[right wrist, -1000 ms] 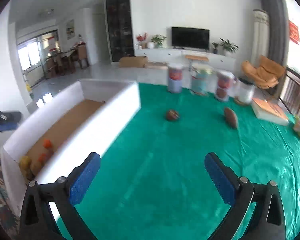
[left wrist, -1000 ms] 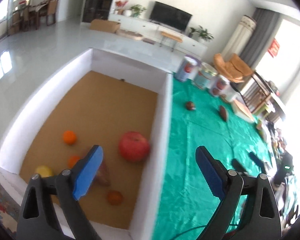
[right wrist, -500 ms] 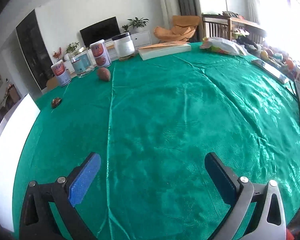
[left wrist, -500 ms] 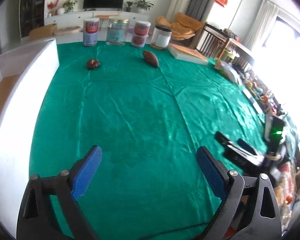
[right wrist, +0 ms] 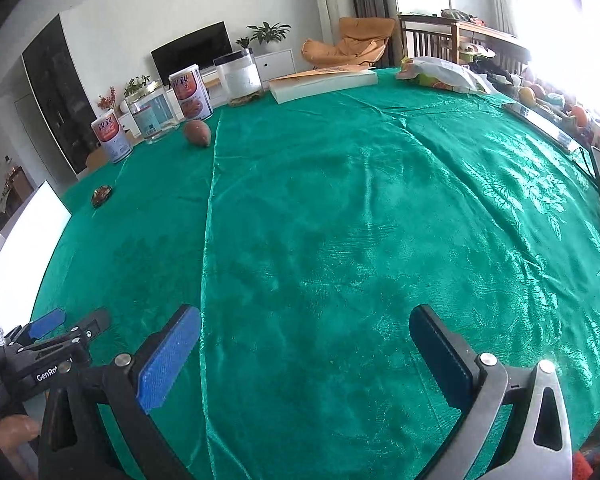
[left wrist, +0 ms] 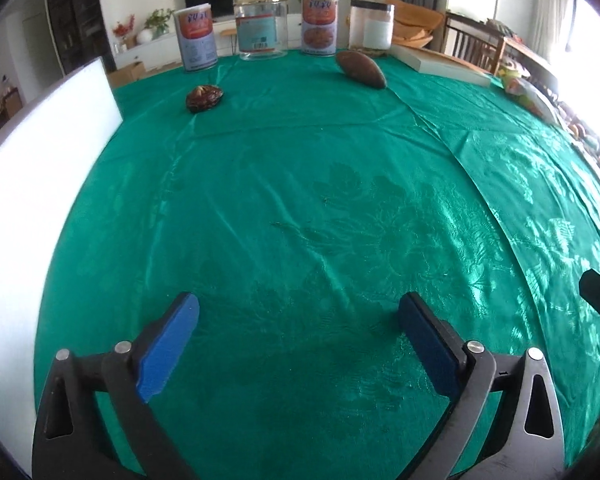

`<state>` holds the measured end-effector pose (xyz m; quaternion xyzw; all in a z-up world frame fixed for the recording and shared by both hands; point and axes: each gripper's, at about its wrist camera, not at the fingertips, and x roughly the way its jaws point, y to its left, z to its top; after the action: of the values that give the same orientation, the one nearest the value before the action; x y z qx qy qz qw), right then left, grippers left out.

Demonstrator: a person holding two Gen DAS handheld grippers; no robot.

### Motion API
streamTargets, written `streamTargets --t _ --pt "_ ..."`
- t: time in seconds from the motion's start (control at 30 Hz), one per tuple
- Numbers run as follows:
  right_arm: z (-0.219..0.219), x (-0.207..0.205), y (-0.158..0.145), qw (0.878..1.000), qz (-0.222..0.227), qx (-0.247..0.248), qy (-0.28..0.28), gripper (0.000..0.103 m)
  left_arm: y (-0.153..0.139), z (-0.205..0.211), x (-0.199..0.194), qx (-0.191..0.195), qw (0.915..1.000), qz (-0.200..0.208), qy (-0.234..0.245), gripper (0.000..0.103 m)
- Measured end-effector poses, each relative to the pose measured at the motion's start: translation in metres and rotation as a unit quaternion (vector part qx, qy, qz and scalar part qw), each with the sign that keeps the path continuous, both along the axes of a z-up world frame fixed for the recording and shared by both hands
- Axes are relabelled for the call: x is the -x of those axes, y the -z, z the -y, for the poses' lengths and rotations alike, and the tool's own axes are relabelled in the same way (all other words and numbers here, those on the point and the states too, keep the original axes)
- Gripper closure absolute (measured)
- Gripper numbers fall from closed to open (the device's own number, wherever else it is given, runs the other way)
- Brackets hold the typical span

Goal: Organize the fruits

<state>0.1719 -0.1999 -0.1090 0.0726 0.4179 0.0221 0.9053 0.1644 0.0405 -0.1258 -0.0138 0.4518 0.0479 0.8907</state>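
Note:
Two brown fruits lie on the green tablecloth at the far side: a small round dark one [left wrist: 204, 98] [right wrist: 101, 195] and a longer oval one [left wrist: 361, 69] [right wrist: 197, 133]. The white box [left wrist: 40, 184] [right wrist: 24, 248] stands along the left; its inside is hidden. My left gripper [left wrist: 298, 340] is open and empty, low over the cloth, far short of both fruits. My right gripper [right wrist: 304, 354] is open and empty over the near cloth. The left gripper also shows at the lower left of the right wrist view [right wrist: 56, 336].
Two red-labelled cans [left wrist: 196, 42] [left wrist: 319, 24], a clear jar [left wrist: 261, 26] and a white-filled jar [left wrist: 371, 24] line the far edge. A book [right wrist: 324, 82] and a plastic bag [right wrist: 444, 74] lie at the far right. More clutter lines the right edge.
Both grippers swung right, away from the white box, and dropped lower toward the cloth. The fruits inside the box are out of view. Both stayed open and empty.

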Motion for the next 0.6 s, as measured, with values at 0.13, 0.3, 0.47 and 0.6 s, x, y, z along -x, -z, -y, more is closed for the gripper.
streamTargets --t 0.13,0.3,0.47,0.6 --pt "-0.002 -0.003 0.007 1.000 -0.016 0.006 -0.001 0.000 0.000 -0.002 -0.001 0.006 1.0000 -0.001 -0.003 0.000" --pt "-0.006 -0.004 0.012 1.000 -0.025 0.015 -0.003 0.000 0.001 -0.001 -0.002 0.007 1.0000 -0.002 -0.003 0.001" --pt "-0.008 -0.004 0.014 0.999 -0.031 0.025 -0.005 0.000 0.001 -0.001 -0.002 0.007 1.0000 -0.002 -0.003 0.001" --pt "-0.010 -0.004 0.014 0.999 -0.032 0.031 -0.007 0.000 0.001 -0.001 -0.002 0.007 1.0000 -0.002 -0.003 0.001"
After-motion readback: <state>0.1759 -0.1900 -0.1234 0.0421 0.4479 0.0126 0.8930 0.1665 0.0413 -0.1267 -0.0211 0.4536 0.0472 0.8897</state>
